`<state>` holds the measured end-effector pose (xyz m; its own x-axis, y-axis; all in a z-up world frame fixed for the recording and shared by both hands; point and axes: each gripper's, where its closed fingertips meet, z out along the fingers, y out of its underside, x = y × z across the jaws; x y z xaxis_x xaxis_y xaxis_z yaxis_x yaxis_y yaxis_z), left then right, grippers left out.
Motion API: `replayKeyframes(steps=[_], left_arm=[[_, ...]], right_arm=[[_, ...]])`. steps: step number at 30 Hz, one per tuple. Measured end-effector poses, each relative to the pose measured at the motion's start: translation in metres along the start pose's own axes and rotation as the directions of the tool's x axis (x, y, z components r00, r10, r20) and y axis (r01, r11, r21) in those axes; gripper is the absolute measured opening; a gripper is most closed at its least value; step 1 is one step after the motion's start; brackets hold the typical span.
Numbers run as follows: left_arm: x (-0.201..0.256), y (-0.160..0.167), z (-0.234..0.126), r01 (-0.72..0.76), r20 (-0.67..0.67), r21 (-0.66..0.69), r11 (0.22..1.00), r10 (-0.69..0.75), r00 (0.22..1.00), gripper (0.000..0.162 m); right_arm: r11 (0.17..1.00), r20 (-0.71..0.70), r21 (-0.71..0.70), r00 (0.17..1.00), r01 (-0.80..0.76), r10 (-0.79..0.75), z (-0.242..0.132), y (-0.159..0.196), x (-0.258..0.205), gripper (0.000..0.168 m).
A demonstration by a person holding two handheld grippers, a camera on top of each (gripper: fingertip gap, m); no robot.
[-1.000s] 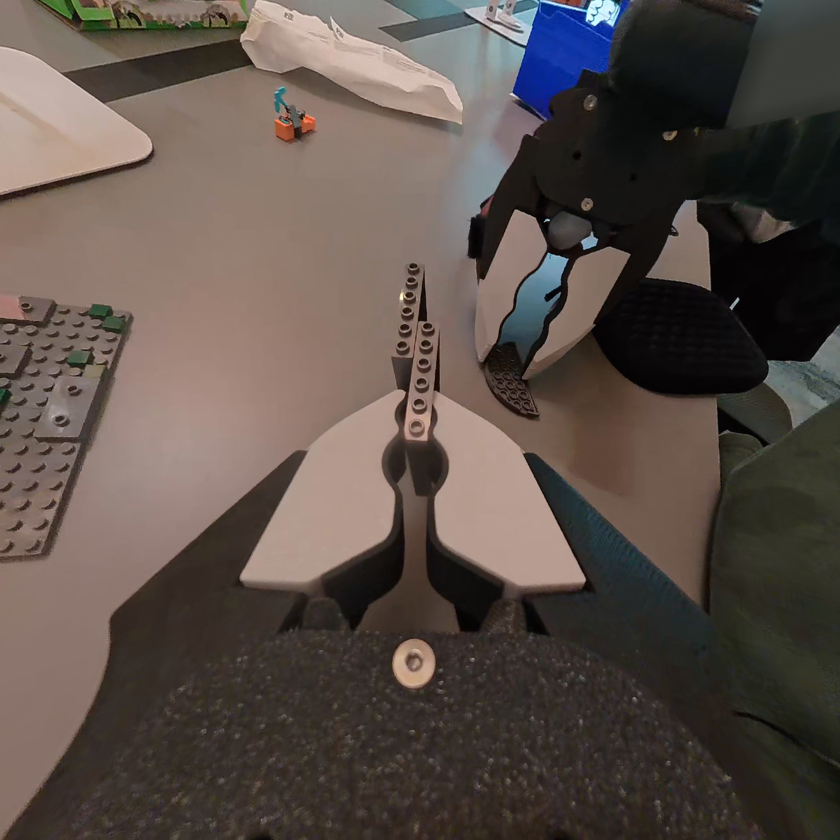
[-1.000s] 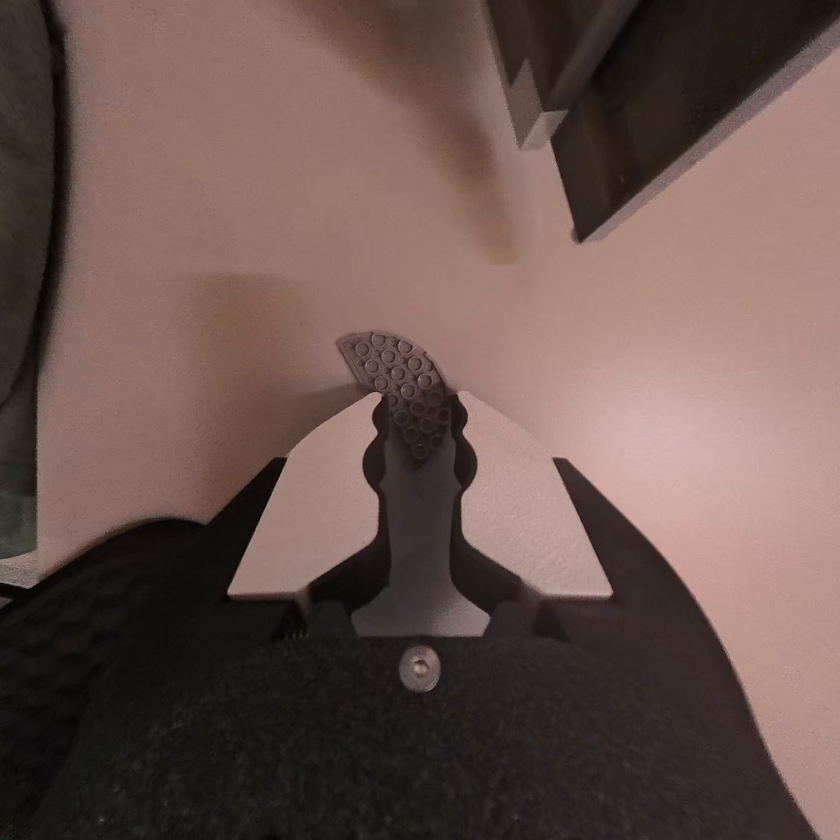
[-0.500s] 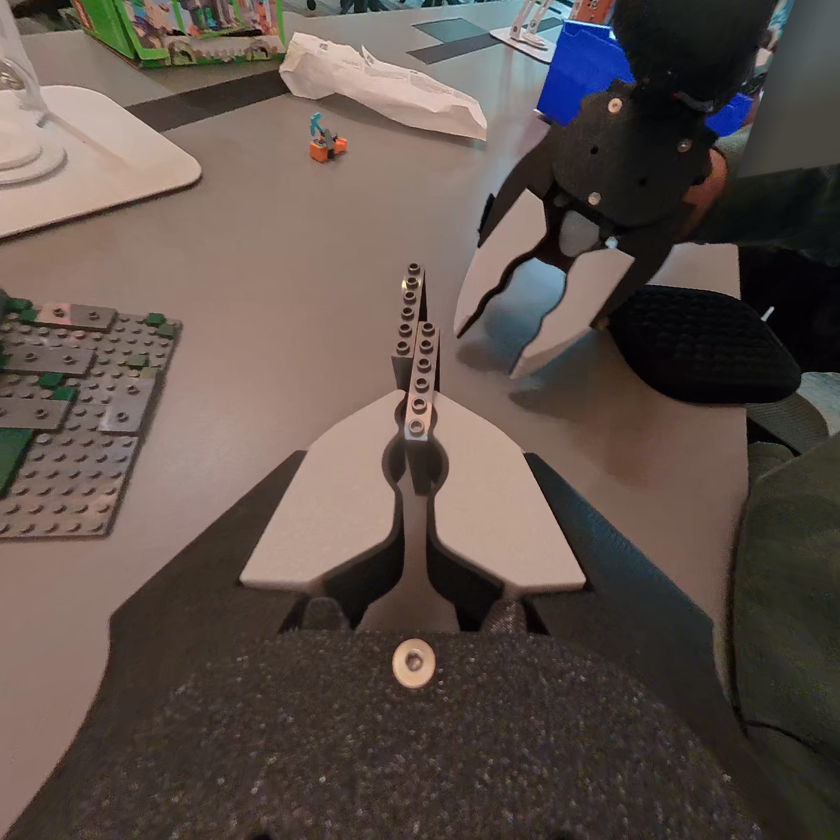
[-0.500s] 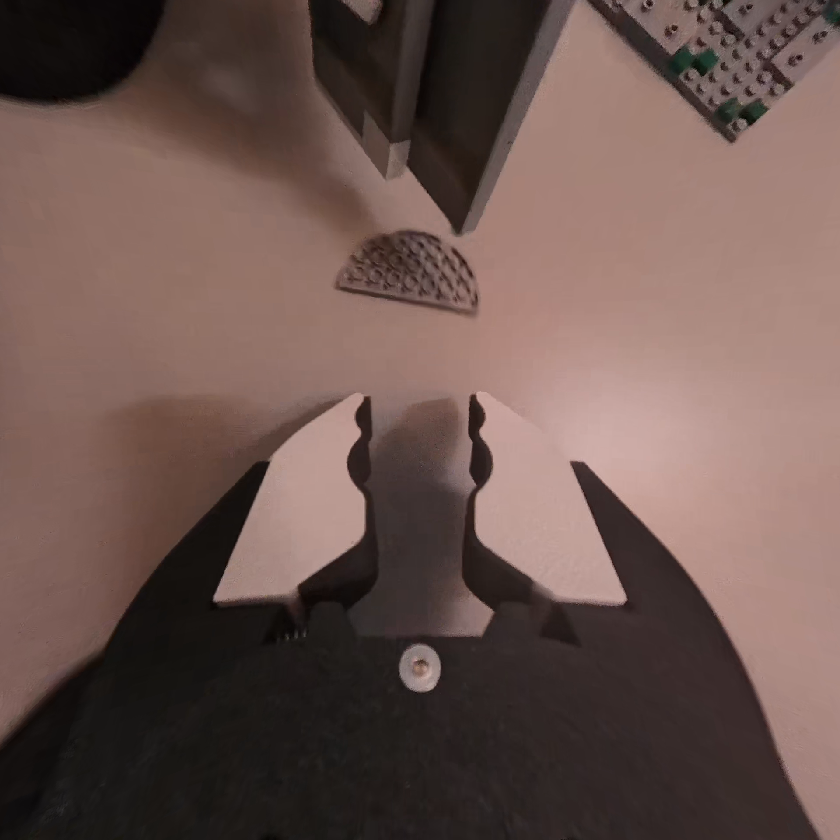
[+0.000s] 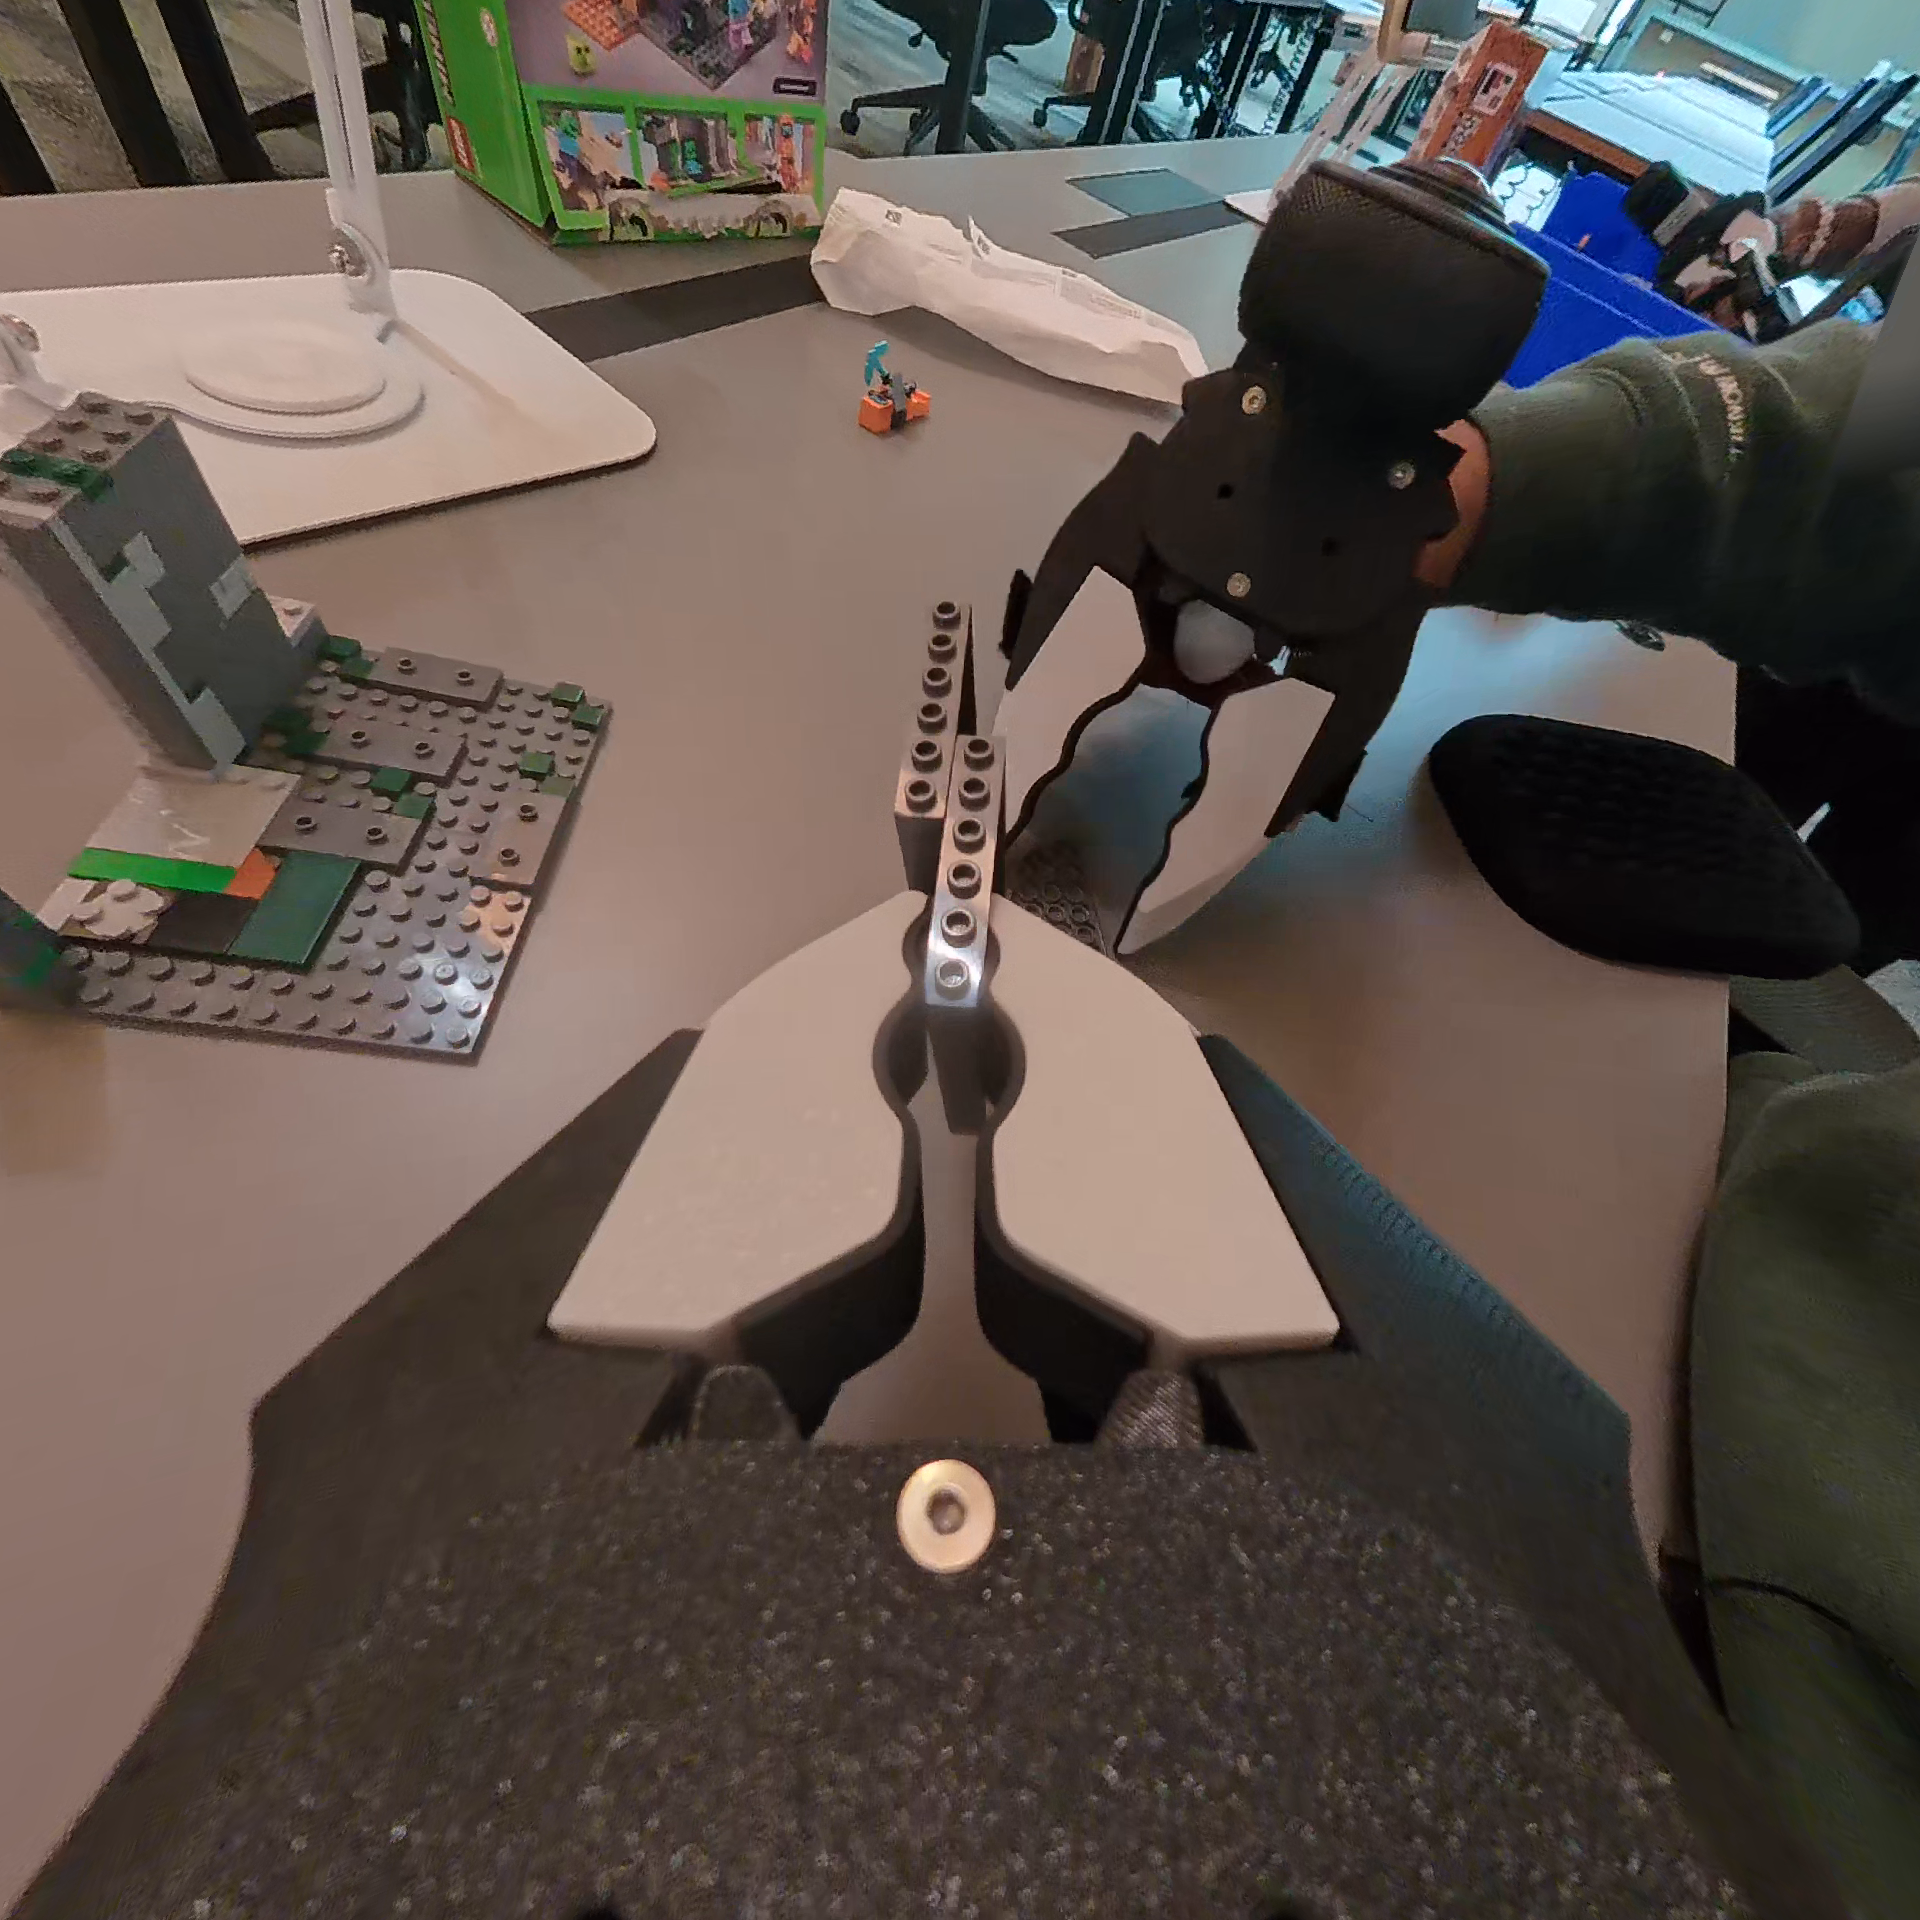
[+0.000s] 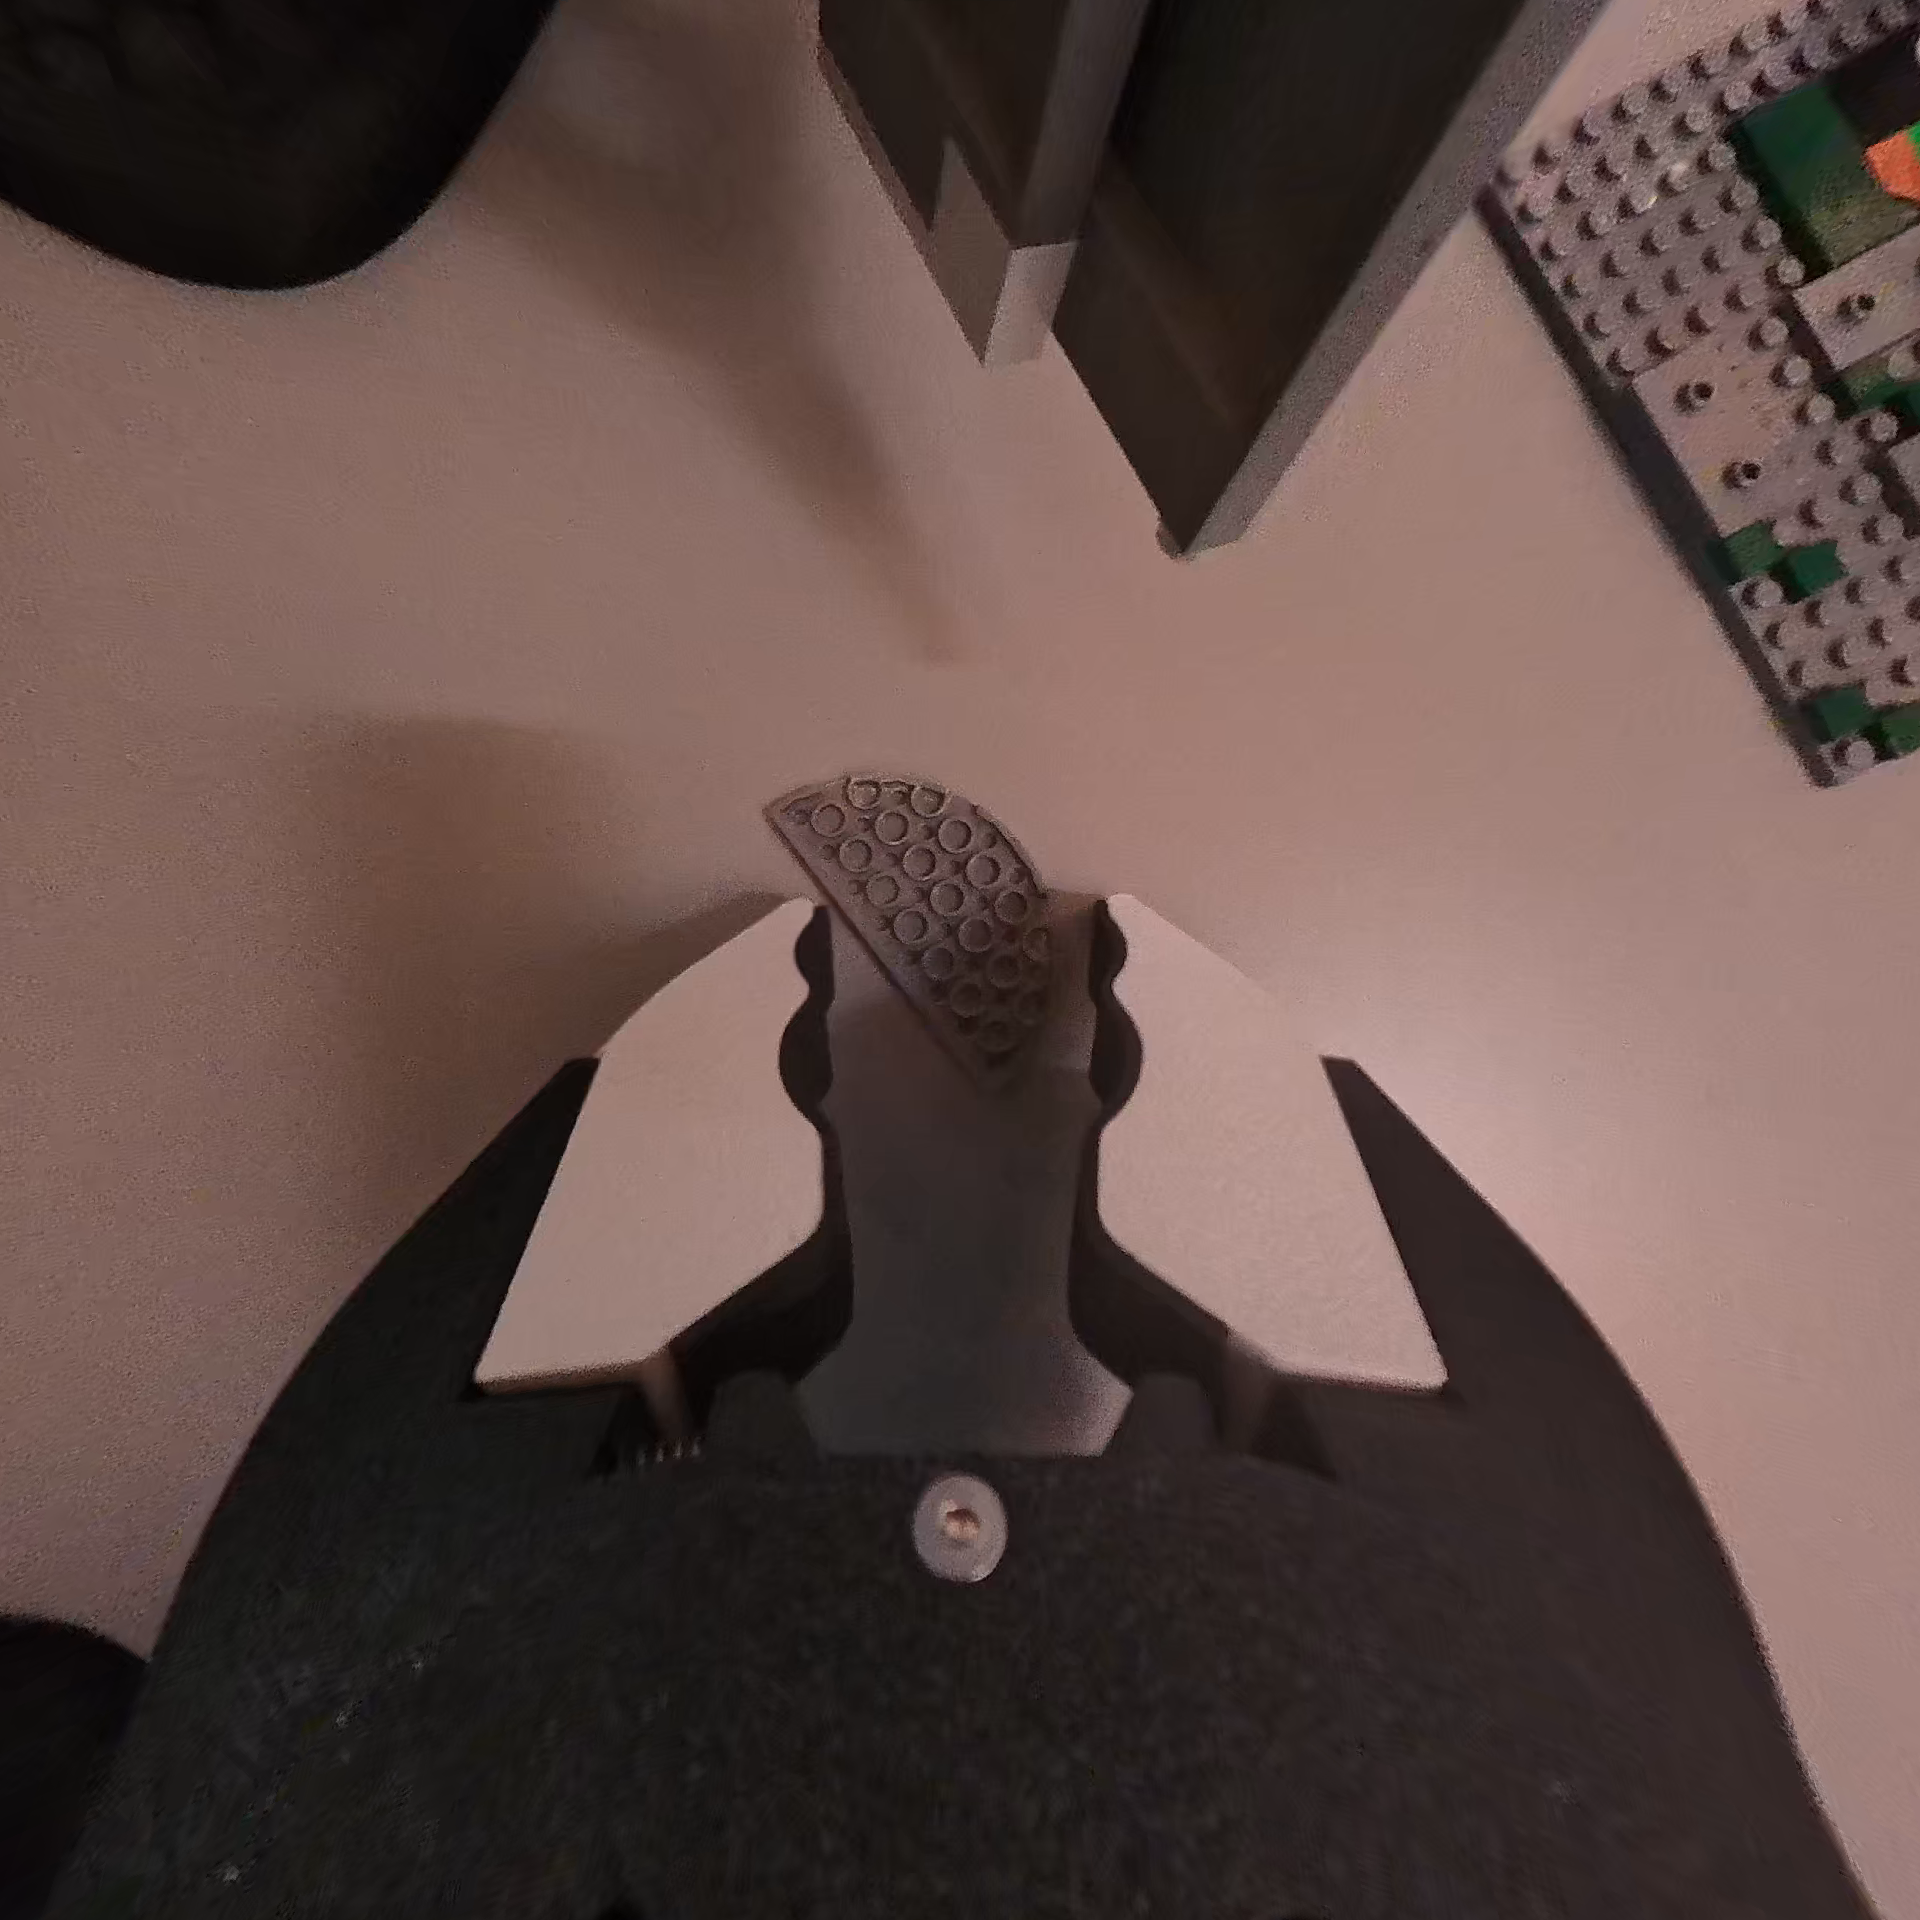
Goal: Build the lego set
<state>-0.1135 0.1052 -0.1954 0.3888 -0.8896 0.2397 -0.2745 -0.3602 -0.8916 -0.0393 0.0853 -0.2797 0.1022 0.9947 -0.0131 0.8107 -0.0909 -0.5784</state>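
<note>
Half-round plate: dark grey, lying underside up on the desk, between the open jaws of the right gripper; its curved edge looks close to one finger, but contact cannot be confirmed.
Reason for placement: flat on the desk, the plate offers only thin edges, so the jaws straddle it from above, apparently to pinch it.
Brick assembly: long grey studded bricks, clamped in the closed jaws of the left gripper, projecting forward above the desk, studs up, probably presented to receive the plate.
Right gripper pose: tips angled steeply down at the desk, just beside the assembly's far end.
Left gripper pose: roughly level, pointing forward.
Baseplate model: on the desk, left of the assembly, well apart.
</note>
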Motion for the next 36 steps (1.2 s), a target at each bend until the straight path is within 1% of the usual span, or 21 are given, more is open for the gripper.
replayKeyframes(steps=[2,5,8,10,12,13,14,16,18,21,22,24,26,27,29,30,32,35,36], left_arm=[[0.0,0.001,-0.001,0.003,-0.007,0.001,1.0,-0.003,1.0,0.003],[0.0,0.002,-0.001,0.007,-0.012,0.001,1.0,-0.007,1.0,0.003],[0.001,0.003,-0.001,0.006,-0.017,0.002,1.0,-0.006,1.0,0.003],[0.001,0.004,0.0,0.01,-0.02,0.002,1.0,-0.01,1.0,0.003],[0.001,0.005,0.002,0.011,-0.023,0.001,1.0,-0.011,1.0,0.003],[0.002,0.005,0.003,0.008,-0.022,0.0,1.0,-0.008,1.0,0.003],[0.002,0.005,0.004,0.006,-0.022,-0.002,1.0,-0.006,1.0,0.003],[0.004,0.005,0.005,0.002,-0.026,-0.005,1.0,-0.003,1.0,0.003],[0.005,0.006,0.006,-0.003,-0.026,-0.01,1.0,0.003,1.0,0.003],[0.007,0.008,0.007,-0.011,-0.024,-0.019,1.0,0.011,1.0,0.003],[0.007,0.009,0.008,-0.011,-0.025,-0.02,1.0,0.011,1.0,0.003],[0.008,0.009,0.008,-0.011,-0.03,-0.022,1.0,0.01,0.999,0.003],[0.01,0.01,0.01,-0.013,-0.037,-0.024,1.0,0.012,0.999,0.003],[0.011,0.01,0.01,-0.015,-0.041,-0.025,1.0,0.014,0.999,0.003],[0.013,0.011,0.012,-0.02,-0.05,-0.029,0.999,0.019,0.999,0.003],[0.015,0.012,0.013,-0.022,-0.055,-0.031,0.999,0.02,0.998,0.003],[0.017,0.013,0.015,-0.027,-0.066,-0.037,0.999,0.025,0.998,0.004],[0.02,0.015,0.017,-0.034,-0.071,-0.048,0.998,0.031,0.997,0.003],[0.021,0.015,0.018,-0.039,-0.071,-0.05,0.998,0.036,0.997,0.004]], right_arm=[[1.0,0.018,-0.008,0.999,0.03,-0.029,-0.001,0.0,-0.001,0.036],[0.999,0.0,-0.019,0.999,0.041,-0.041,-0.001,0.0,0.0,0.035],[0.998,-0.112,-0.029,0.992,0.049,-0.052,-0.008,0.005,0.011,0.034],[0.999,-0.253,-0.026,0.966,0.046,-0.051,-0.02,0.01,0.03,0.034],[0.993,-0.441,-0.082,0.891,0.082,-0.11,-0.038,0.02,0.057,0.034],[0.987,-0.536,-0.127,0.831,0.096,-0.149,-0.049,0.026,0.07,0.034],[0.979,-0.604,-0.176,0.773,0.106,-0.192,-0.057,0.033,0.08,0.034],[0.963,-0.673,-0.247,0.696,0.106,-0.249,-0.066,0.044,0.088,0.035],[0.954,-0.668,-0.28,0.691,0.11,-0.276,-0.063,0.052,0.082,0.035],[0.961,-0.625,-0.243,0.737,0.131,-0.258,-0.057,0.05,0.059,0.035],[0.969,-0.587,-0.208,0.775,0.134,-0.234,-0.054,0.047,0.048,0.036],[0.988,-0.449,-0.081,0.88,0.128,-0.151,-0.046,0.037,0.015,0.036],[0.997,-0.349,0.05,0.936,0.058,-0.037,-0.051,0.026,-0.006,0.037],[0.996,-0.315,0.092,0.949,0.019,0.011,-0.054,0.024,-0.011,0.039],[0.994,-0.328,0.109,0.943,-0.021,0.056,-0.064,0.028,-0.007,0.039],[0.996,-0.367,0.089,0.93,-0.001,0.033,-0.067,0.033,-0.001,0.037],[0.995,-0.413,0.03,0.908,0.092,-0.072,-0.068,0.041,0.009,0.035],[0.981,-0.332,-0.021,0.924,0.194,-0.19,-0.056,0.044,0.012,0.033],[0.973,-0.3,-0.036,0.926,0.23,-0.23,-0.052,0.045,0.013,0.03]])
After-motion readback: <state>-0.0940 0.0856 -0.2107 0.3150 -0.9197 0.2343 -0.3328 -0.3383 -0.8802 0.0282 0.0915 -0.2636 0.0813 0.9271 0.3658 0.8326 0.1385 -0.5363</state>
